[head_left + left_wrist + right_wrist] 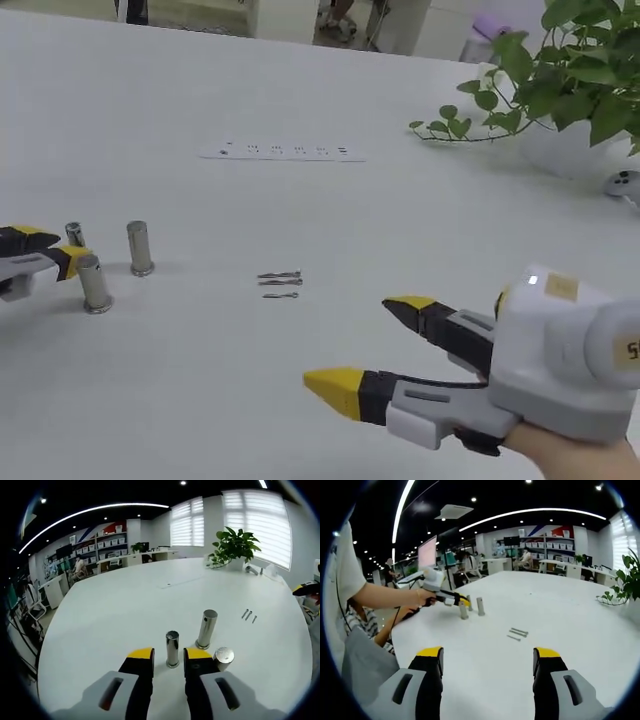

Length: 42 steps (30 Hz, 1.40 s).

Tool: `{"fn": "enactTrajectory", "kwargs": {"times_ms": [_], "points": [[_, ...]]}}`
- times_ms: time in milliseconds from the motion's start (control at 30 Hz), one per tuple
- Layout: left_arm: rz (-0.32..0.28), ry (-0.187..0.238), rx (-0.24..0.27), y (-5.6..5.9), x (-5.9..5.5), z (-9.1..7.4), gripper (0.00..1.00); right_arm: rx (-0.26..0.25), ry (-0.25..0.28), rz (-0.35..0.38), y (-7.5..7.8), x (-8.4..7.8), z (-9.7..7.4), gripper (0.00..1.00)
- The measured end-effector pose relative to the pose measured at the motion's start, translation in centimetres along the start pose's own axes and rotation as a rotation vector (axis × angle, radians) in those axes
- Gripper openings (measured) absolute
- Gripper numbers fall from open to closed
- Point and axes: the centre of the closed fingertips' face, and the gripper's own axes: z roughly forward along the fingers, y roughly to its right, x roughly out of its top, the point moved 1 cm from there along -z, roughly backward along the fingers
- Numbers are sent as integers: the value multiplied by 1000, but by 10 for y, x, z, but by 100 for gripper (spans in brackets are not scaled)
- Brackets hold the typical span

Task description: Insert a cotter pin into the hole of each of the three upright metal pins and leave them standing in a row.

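Low at the left of the white table (400, 210): left gripper (53, 246), jaws parted only a little, set around the rear pin (74, 235). In the left gripper view, slim gaps on either side of that pin, so seemingly no grip on it, though hard to tell for sure from this angle.

Front pin (95, 283) upright just outside 1 yellow jaw tip, touching it or nearly so. Right pin (139, 248) upright a little beyond, clear of the gripper. All 3 standing, bunched in a loose triangle rather than a line.

Near the table's middle, well apart from the pins: 3 cotter pins (280, 283), lying flat, side by side, close together and roughly parallel.

Low at the right, held in a hand (580, 455): right gripper (370, 345), jaws spread wide, holding nothing, tips pointing toward the cotter pins. In the right gripper view, cotter pins ahead on the table, some way past the 2 yellow tips. Beyond them to the left, the 3 pins and the left gripper, with a person's forearm behind it.

Farther back on the table: flat white power strip (282, 152). At the far right corner: leafy plant (565, 70) in a white pot (560, 150).
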Motion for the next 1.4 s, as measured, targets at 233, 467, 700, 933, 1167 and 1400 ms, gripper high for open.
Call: {"fn": "enactTrajectory", "kwargs": {"times_ms": [233, 467, 700, 933, 1167, 1400], "points": [[28, 4, -17, 2, 2, 4, 11, -9, -13, -1, 3, -3, 0, 74], [27, 6, -36, 4, 1, 5, 7, -14, -19, -3, 4, -4, 1, 74], [-1, -10, -8, -1, -1, 1, 7, -13, -11, 1, 3, -3, 2, 74], [-9, -48, 36, -6, -7, -10, 7, -6, 3, -1, 1, 1, 4, 74], [-18, -73, 82, -9, -13, -29, 7, -1, 8, -11, -1, 2, 3, 74], [-39, -77, 113, 3, -21, -53, 7, 11, 0, -21, -5, 0, 2, 73]]}}
